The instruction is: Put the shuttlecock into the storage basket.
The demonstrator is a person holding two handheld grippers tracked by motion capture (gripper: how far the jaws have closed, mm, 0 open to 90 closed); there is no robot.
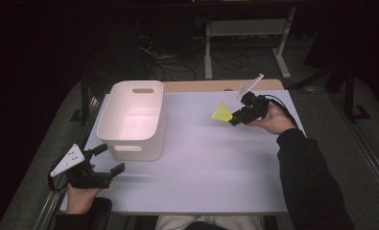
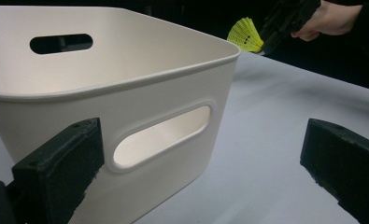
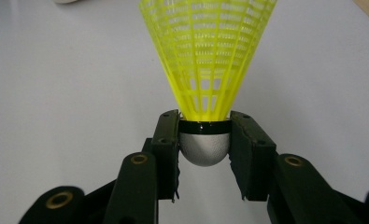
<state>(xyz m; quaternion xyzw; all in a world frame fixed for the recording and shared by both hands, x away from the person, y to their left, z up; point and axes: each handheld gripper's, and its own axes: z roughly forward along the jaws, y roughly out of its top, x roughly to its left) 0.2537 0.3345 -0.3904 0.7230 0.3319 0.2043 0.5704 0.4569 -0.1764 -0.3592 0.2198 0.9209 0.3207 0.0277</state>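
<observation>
A yellow shuttlecock (image 1: 221, 113) with a white rounded head is held above the white table (image 1: 211, 158) at its right rear. My right gripper (image 1: 235, 118) is shut on it; in the right gripper view the jaws clamp the head (image 3: 204, 147) and the yellow skirt (image 3: 208, 51) points away. A white plastic bin (image 1: 134, 117) stands empty at the table's left. My left gripper (image 1: 109, 160) hovers open at the bin's near left corner, its jaws wide apart in front of the bin's handle slot (image 2: 161, 135). The shuttlecock (image 2: 245, 35) appears beyond the bin's rim.
A wooden strip (image 1: 216, 85) borders the table's far edge. Behind it stand a metal frame (image 1: 247, 33) and floor cables. The person's dark sleeve (image 1: 307, 177) crosses the table's right side.
</observation>
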